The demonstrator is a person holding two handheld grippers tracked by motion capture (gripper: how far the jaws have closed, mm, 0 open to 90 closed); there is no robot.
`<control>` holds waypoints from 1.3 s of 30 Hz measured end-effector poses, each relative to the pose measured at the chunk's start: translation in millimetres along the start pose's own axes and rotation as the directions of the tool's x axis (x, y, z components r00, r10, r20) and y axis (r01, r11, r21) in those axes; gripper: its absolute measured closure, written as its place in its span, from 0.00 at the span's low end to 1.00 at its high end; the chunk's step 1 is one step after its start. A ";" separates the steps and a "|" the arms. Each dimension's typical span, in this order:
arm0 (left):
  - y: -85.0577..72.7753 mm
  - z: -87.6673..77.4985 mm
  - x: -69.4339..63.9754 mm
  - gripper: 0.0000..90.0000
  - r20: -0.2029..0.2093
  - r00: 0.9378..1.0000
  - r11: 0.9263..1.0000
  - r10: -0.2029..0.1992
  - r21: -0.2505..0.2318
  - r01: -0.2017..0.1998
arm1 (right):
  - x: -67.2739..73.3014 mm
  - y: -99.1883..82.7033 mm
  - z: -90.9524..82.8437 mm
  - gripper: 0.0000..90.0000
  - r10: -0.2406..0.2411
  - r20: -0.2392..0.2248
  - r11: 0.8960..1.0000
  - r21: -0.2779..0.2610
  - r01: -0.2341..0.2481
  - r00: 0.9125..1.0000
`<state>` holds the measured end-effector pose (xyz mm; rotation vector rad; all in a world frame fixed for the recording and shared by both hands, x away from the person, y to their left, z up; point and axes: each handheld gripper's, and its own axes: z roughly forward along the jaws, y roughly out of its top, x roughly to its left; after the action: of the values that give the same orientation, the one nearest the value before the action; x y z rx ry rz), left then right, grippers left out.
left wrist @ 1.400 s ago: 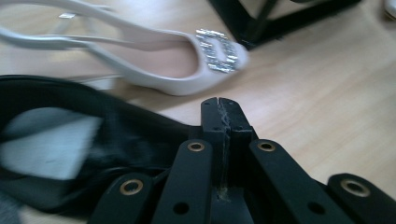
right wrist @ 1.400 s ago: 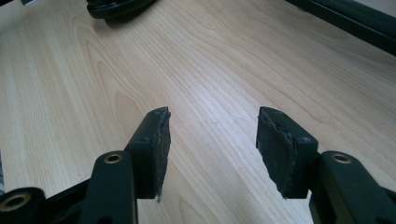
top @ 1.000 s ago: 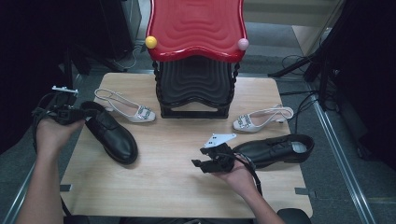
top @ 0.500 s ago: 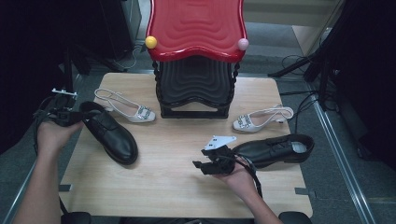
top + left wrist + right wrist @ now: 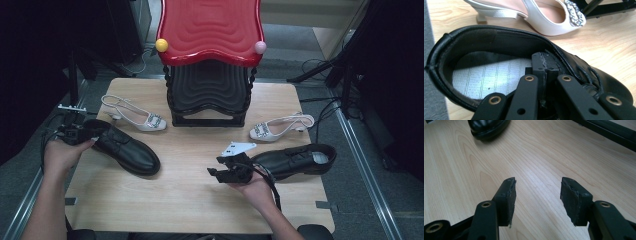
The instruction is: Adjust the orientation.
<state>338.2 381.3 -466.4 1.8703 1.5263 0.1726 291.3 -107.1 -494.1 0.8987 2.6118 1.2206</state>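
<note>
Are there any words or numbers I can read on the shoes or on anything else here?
No words or numbers can be read.
Insole of the left black shoe: rows of tiny print, too small and blurred to read.
Insole of the right black shoe: a pale patch at the heel, too small to tell whether it bears text.
White sandals: sparkly buckles, no writing.

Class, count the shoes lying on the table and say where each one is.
4. Black shoe front left; white heeled shoe behind it; black shoe front right; white heeled shoe behind it. The rack may hide others.
</note>
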 end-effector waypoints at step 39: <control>-33.1 22.9 -90.8 1.00 0.109 0.990 0.995 0.095 -0.015 -0.094 | 14.2 9.2 5.6 0.57 0.056 -0.082 0.997 -0.057 -0.061 0.995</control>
<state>296.6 291.5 -473.8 1.9135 1.3625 0.1181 285.9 -90.8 -489.2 0.9404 2.6124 1.3687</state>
